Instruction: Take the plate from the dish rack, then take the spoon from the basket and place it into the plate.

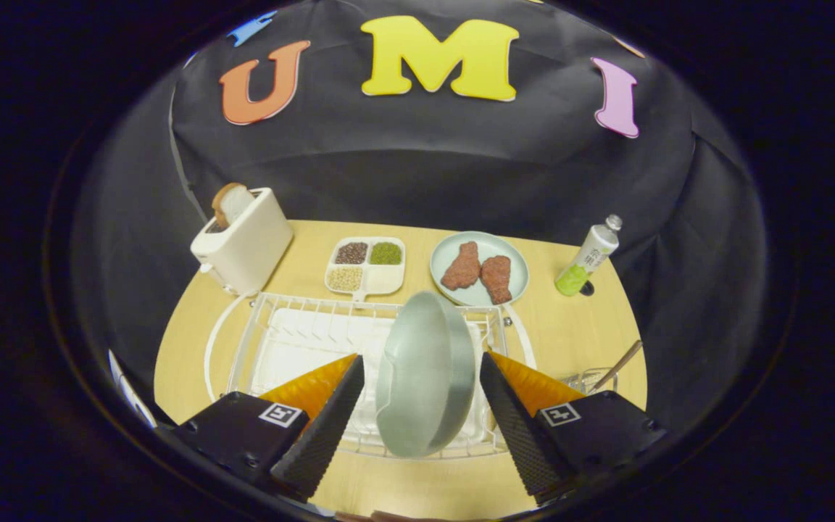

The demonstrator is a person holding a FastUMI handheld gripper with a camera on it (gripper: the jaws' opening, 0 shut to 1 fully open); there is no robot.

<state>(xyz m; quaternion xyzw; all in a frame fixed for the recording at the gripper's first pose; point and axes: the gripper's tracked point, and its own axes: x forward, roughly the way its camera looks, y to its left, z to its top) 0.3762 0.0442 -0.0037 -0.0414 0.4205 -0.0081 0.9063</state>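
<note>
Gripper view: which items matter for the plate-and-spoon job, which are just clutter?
Job:
- plate, on edge in the dish rack, between the open tongs, untouched
- basket with a spoon handle sticking out

Clutter:
- toaster
- divided tray of beans
- dish of meat
- bottle

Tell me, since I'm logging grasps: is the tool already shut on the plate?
No: the tool is open, its fingers either side of the upright plate in the dish rack, gaps showing.
</note>
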